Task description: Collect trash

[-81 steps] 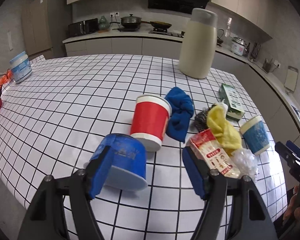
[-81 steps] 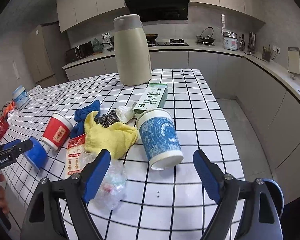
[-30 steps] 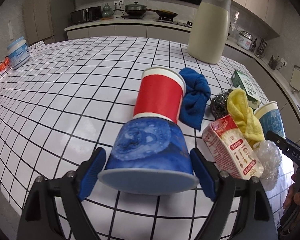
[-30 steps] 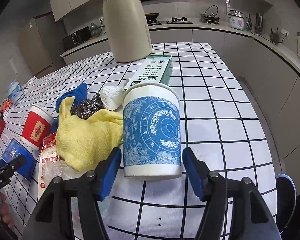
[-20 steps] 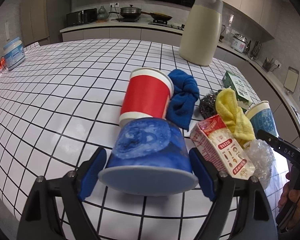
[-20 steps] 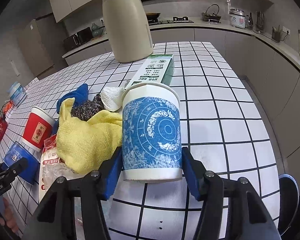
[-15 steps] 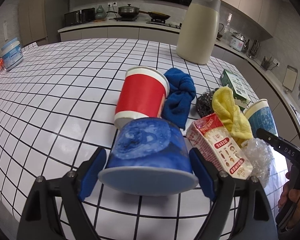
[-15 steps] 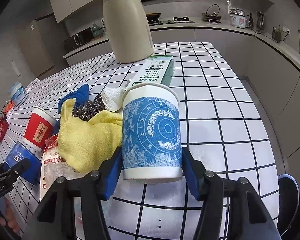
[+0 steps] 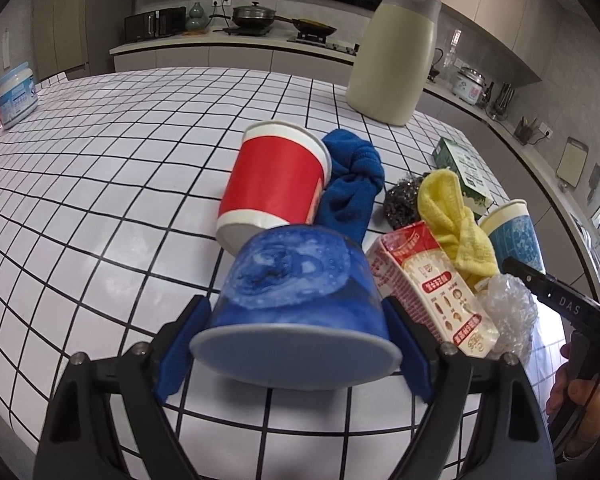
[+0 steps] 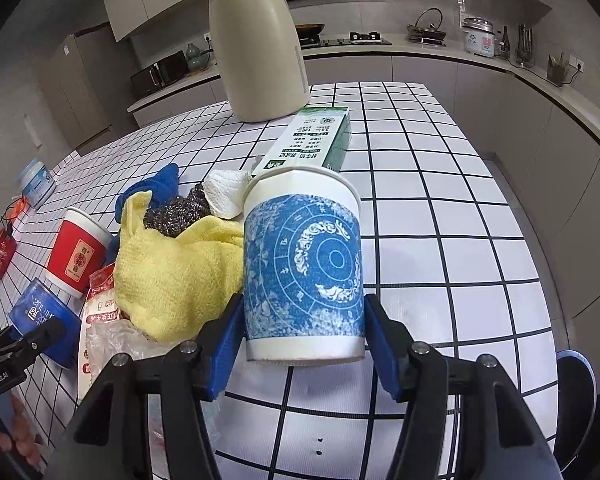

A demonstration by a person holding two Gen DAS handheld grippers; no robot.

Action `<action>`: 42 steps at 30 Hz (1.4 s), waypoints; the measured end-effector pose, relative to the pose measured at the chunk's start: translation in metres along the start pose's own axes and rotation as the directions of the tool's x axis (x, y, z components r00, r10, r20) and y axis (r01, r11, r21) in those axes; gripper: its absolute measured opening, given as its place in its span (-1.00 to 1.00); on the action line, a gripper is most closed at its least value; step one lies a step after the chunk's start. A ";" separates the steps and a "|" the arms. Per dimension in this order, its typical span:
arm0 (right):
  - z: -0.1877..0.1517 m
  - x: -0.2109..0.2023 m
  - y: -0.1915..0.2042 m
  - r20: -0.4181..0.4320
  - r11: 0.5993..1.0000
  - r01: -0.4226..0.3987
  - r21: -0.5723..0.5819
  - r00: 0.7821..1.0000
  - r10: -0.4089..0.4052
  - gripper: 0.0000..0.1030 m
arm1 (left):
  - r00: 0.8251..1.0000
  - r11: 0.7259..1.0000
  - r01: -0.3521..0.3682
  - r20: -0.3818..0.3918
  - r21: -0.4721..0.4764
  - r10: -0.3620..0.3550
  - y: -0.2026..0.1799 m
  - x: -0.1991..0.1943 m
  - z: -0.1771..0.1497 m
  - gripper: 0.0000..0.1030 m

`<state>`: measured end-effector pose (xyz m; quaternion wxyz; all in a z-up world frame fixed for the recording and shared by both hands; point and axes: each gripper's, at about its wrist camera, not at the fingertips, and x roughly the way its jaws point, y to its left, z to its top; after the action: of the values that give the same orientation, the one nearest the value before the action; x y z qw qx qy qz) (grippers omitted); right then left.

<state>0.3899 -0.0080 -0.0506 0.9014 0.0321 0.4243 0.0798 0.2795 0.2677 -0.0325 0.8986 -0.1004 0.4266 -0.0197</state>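
Right wrist alone shows white tissue (image 10: pixel 225 196); left gripper (image 9: pixel 296 344) clamps blue bowl (image 9: pixel 296 308), right gripper (image 10: pixel 305 350) patterned cup (image 10: pixel 303 268).

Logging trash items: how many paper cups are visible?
3: dark blue paper cup in left claw, patterned blue-and-white cup in right claw, red cup on table.

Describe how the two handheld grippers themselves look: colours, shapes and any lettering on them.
Both grippers have black, angular finger arms with small silver screws and blue pads at the tips: the left gripper and the right gripper look alike. Seen from the other camera, the left body bears white lettering "GenRobot.AI", the right one "DAS". A bare hand grips the right handle; no sleeves or cables are visible.
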 end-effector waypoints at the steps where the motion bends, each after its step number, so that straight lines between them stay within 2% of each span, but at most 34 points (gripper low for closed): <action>1: 0.001 0.001 0.000 -0.001 1.000 0.003 0.003 1.000 -0.003 0.18 | 1.000 1.000 0.004 0.003 -0.001 -0.004 0.000 0.000 0.000 0.67; 10: 0.002 0.004 -0.001 0.007 1.000 -0.022 0.006 1.000 0.022 0.13 | 0.999 1.000 0.025 0.028 0.007 -0.025 -0.003 -0.007 -0.003 0.63; 20: -0.003 -0.035 -0.004 0.090 0.999 -0.012 0.033 0.996 0.009 0.12 | 0.990 0.993 0.116 0.081 0.026 -0.117 -0.018 -0.029 0.008 0.62; 26: -0.019 -0.071 -0.011 0.133 0.996 0.024 0.083 0.990 -0.035 0.12 | 0.973 0.977 0.199 0.103 0.079 -0.207 -0.038 -0.042 0.012 0.62; 33: -0.047 -0.115 -0.041 0.162 0.980 0.077 0.183 0.981 -0.107 0.12 | 0.943 0.937 0.307 0.081 0.166 -0.323 -0.083 -0.049 0.010 0.56; 34: -0.051 -0.121 -0.047 0.165 0.977 0.085 0.195 0.979 -0.118 0.12 | 0.940 0.932 0.317 0.077 0.175 -0.334 -0.089 -0.050 0.009 0.46; 35: -0.055 -0.128 -0.054 0.170 0.973 0.097 0.207 0.976 -0.134 0.12 | 0.933 0.924 0.335 0.068 0.185 -0.352 -0.098 -0.051 0.007 -0.06; 36: -0.059 -0.134 -0.061 0.174 0.970 0.107 0.219 0.974 -0.147 0.12 | 0.930 0.916 0.343 0.060 0.207 -0.361 -0.109 -0.051 0.007 -0.67; 37: -0.064 -0.140 -0.069 0.178 0.965 0.115 0.234 0.971 -0.159 0.12 | 0.932 0.912 0.343 0.041 0.224 -0.361 -0.118 -0.048 0.006 -0.91; 38: -0.067 -0.144 -0.075 0.181 0.961 0.121 0.247 0.969 -0.168 0.12 | 0.937 0.913 0.328 0.038 0.241 -0.347 -0.127 -0.042 0.003 -0.86; 39: -0.070 -0.143 -0.083 0.180 0.957 0.118 0.265 0.969 -0.169 0.12 | 0.955 0.917 0.279 0.022 0.286 -0.297 -0.137 -0.026 -0.003 -0.86; 41: -0.075 -0.134 -0.097 0.168 0.953 0.080 0.293 0.977 -0.134 0.12 | 0.968 0.928 0.249 -0.048 0.276 -0.246 -0.140 0.003 -0.012 -0.86; 42: -0.079 -0.130 -0.101 0.173 0.950 0.065 0.305 0.977 -0.123 0.12 | 0.976 0.945 0.212 -0.002 0.247 -0.219 -0.133 0.010 -0.017 -0.86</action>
<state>0.2594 -0.1302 -0.0148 0.9254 0.1545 0.3446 -0.0317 0.2793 0.1332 -0.0241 0.9019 -0.0347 0.3958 -0.1692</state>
